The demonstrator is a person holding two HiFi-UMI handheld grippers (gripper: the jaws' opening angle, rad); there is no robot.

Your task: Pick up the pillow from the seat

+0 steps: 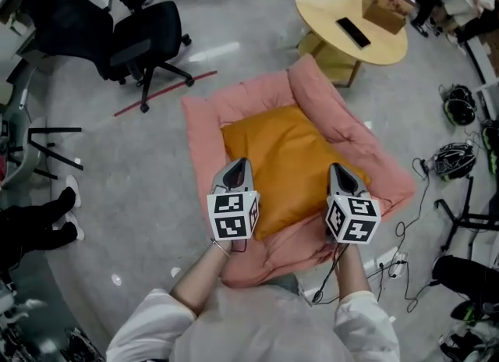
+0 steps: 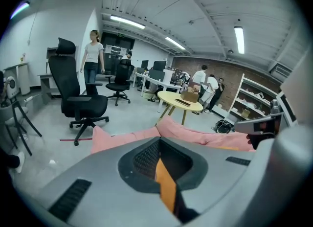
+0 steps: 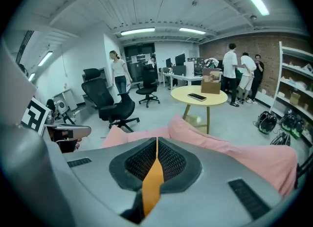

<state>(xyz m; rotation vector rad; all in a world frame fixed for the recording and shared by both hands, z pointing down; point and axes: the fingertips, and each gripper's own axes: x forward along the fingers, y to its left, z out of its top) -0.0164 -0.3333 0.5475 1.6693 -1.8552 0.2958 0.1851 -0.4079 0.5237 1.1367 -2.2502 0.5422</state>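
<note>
An orange pillow [image 1: 287, 164] lies on a pink padded seat [image 1: 204, 122] on the floor. My left gripper [image 1: 238, 167] is shut on the pillow's near left edge. The right gripper [image 1: 340, 172] is shut on its near right edge. In the left gripper view a strip of orange fabric [image 2: 165, 184] is pinched between the closed jaws of the left gripper [image 2: 160, 148]. The right gripper view shows the same: a fold of orange fabric [image 3: 152, 182] is clamped in the right gripper [image 3: 156, 145]. The pink seat [image 3: 230, 147] spreads out beyond both.
A round yellow table [image 1: 349, 17] with a box and a phone stands just behind the seat. Black office chairs [image 1: 144, 48] stand to the back left. Cables and bags [image 1: 456, 157] lie on the floor at the right. Several people [image 3: 237, 72] stand further off.
</note>
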